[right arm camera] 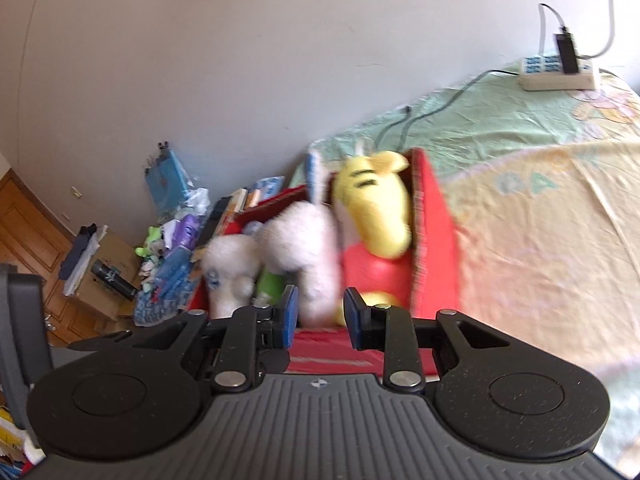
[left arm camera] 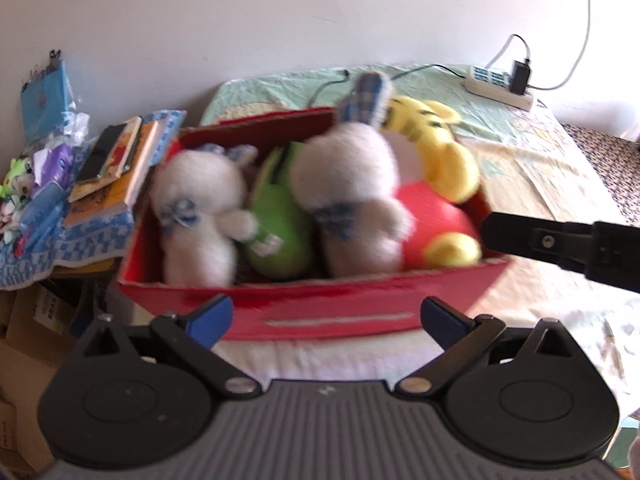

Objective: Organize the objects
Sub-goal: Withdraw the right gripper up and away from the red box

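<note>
Red box [left arm camera: 340, 312] packed with blurred plush toys [left arm camera: 344, 200]; left gripper [left arm camera: 326, 312] jaws spread; right gripper [right arm camera: 320, 318] jaws part-spread, empty.

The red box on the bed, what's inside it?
Inside the red box: two white plush bunnies, a green plush between them, and a yellow and red plush. They hide the box floor.

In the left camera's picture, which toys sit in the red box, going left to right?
Small white rabbit → green toy → big white rabbit → yellow and red bear, all inside the red box.
</note>
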`<state>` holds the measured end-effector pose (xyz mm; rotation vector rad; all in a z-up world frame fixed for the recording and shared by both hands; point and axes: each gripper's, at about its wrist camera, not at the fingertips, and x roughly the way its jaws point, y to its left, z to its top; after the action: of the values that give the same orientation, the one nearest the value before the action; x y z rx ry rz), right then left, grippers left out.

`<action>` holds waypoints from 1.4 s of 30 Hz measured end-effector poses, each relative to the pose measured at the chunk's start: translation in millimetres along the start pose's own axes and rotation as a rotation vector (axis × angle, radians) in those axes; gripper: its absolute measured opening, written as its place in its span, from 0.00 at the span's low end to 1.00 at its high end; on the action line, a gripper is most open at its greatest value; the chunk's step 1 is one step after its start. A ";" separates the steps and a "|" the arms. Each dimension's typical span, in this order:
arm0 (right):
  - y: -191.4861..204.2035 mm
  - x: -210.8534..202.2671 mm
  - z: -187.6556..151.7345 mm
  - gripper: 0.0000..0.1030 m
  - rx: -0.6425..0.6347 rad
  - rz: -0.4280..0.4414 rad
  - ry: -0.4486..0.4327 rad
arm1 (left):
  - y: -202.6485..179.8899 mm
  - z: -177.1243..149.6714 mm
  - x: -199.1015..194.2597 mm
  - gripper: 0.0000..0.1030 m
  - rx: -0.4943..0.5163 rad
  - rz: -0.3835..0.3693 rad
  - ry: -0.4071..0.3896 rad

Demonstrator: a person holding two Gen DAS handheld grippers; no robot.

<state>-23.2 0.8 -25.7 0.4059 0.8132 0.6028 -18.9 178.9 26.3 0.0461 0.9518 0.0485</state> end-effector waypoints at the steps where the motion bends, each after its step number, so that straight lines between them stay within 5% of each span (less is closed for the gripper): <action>1: -4.4 -3.1 -1.4 0.28 0.005 -0.011 0.002 | -6.8 -2.1 0.1 0.97 0.000 -0.006 0.006; 24: -103.3 -70.5 -20.9 0.29 0.086 -0.333 -0.006 | -149.0 -23.6 22.0 0.97 0.148 -0.031 0.101; 42: -139.1 -66.5 -8.3 0.37 0.114 -0.437 0.012 | -175.0 -9.6 43.2 0.97 0.155 -0.014 0.133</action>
<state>-17.9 -146.6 -71.1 0.3146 0.9161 0.1534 2.0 7.1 -25.1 0.1813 1.0874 -0.0352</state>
